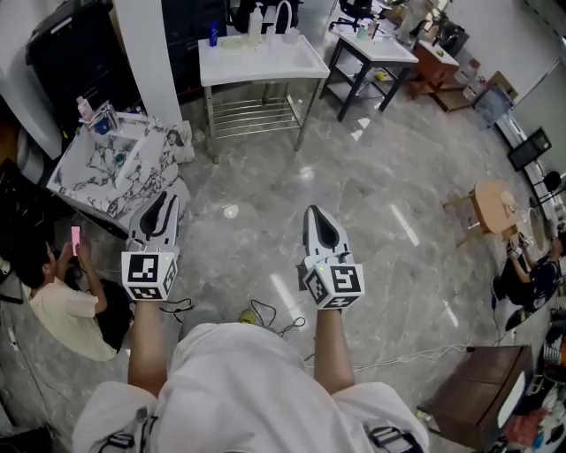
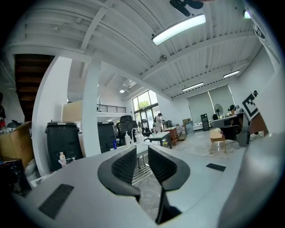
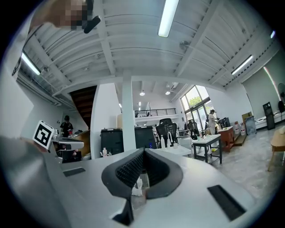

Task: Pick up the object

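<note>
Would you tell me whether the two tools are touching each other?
Apart. The head view shows grey floor between the left tool and the right tool.

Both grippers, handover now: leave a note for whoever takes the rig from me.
Left gripper: jaws apart, nothing between them.
Right gripper: jaws together, empty.
Both are held out above the grey floor, pointing toward the white table with bottles on it.
Done: nothing picked up.
Left: the views don't show which object is meant; find it, approach, grasp, lift.
</note>
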